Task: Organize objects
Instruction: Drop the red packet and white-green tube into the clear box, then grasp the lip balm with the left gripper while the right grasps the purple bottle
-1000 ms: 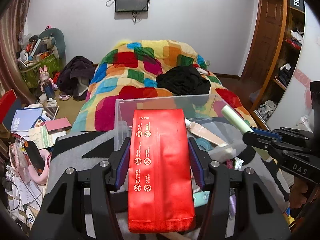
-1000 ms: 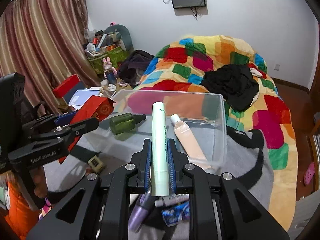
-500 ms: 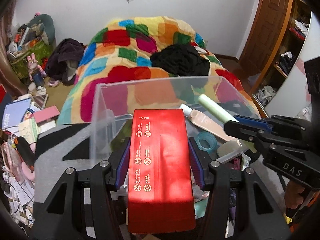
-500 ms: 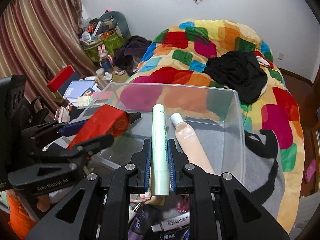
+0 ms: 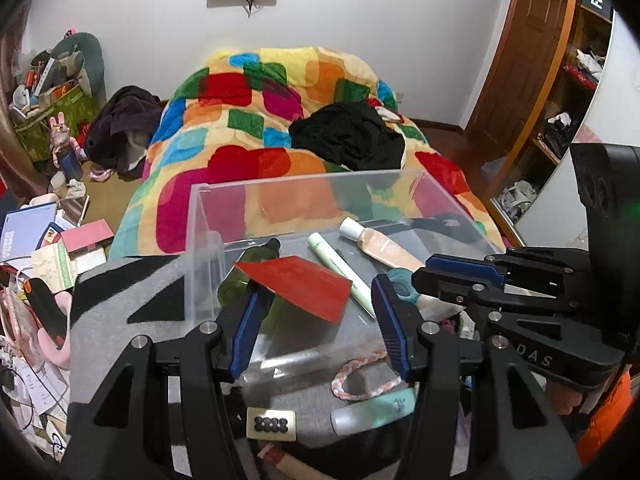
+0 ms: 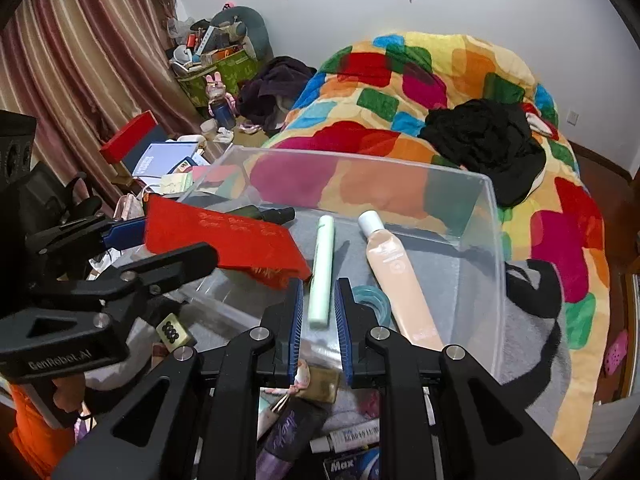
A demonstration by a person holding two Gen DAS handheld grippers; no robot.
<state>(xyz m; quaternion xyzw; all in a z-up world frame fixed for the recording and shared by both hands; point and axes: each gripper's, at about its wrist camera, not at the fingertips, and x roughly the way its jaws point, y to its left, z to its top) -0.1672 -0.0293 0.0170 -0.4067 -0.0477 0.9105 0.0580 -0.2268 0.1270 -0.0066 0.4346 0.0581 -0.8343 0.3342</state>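
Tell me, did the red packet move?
Yes. The red packet left the left gripper and went forward into the clear box. It now leans on the green bottle.

The box [image 5: 200, 220] sits on a cloth [image 5: 120, 320] in front of the bed [image 5: 280, 120]. In the box, the bottle [image 5: 256, 254] lies at the left, and the packet [image 5: 296, 286] leans on top of it. Right of the packet lies the thin tube [image 5: 338, 266], and right of that the fat tube [image 5: 380, 242]. A ring [image 5: 400, 280] lies between the two tubes, at their near ends. A cord [image 5: 360, 372] lies in front of the box. Clothes [image 5: 348, 140] lie on the bed. Books [image 5: 24, 228] lie on the floor to the left.
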